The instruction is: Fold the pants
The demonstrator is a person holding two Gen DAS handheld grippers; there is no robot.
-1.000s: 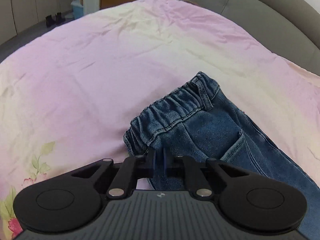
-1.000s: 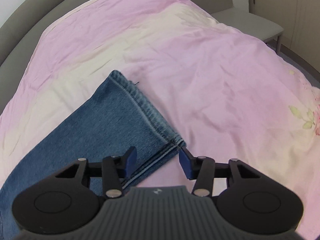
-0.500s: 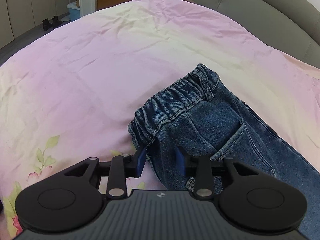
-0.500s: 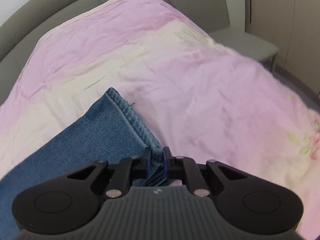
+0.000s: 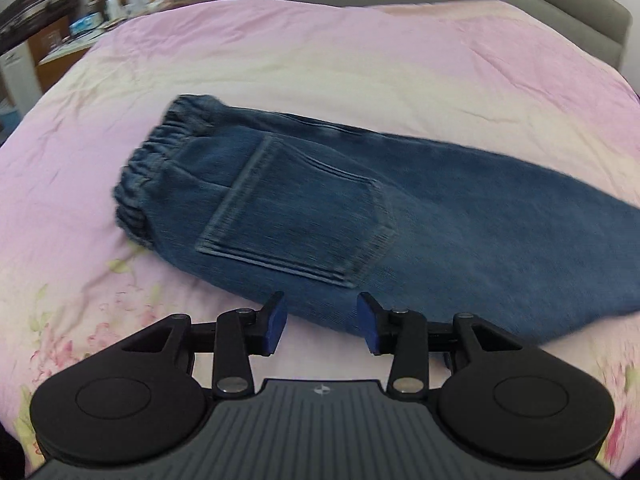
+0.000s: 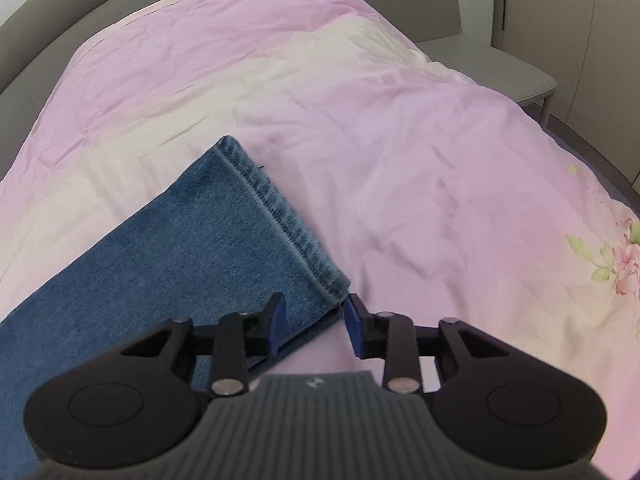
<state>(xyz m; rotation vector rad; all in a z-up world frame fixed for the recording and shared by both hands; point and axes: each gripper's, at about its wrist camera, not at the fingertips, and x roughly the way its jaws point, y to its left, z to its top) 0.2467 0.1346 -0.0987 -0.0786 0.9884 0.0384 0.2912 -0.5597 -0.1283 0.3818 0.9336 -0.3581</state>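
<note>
Pants: blue denim pants (image 5: 400, 208) with an elastic gathered waistband (image 5: 160, 148) and a stitched back pocket (image 5: 296, 216), lying flat on the bed, already doubled leg over leg by the look of the stacked edges.
Landmark: pink bed cover with pale cream bands and a flower print (image 5: 320, 52); the pants lie across its middle, waistband toward the cluttered desk end, hem toward the grey chair (image 6: 480, 40) end.
Hem: faded stitched cuff (image 6: 280, 220) resting on the cover, its near corner just in front of the right tool.
Left hand-held gripper (image 5: 322, 328): jaws moderately apart and opening, the near folded edge of the pants below the pocket lies between them, pads not pressing on it. This view is motion-blurred.
Right hand-held gripper (image 6: 314, 324): jaws narrowly apart and opening, the near hem corner sits between them; the pads look clear of the cloth, so nothing is held.
Step in hand: likely resetting the hold before folding the length, hem toward waistband.
Doing it well: take both layers at the hem corner, not the top one alone; pinch deep enough past the cuff stitching; keep the waistband end pinned or still on the cover; carry the hem over level so the edges line up with the waistband.
Risk: a shallow bite could let the lower layer slide and skew the fold.
</note>
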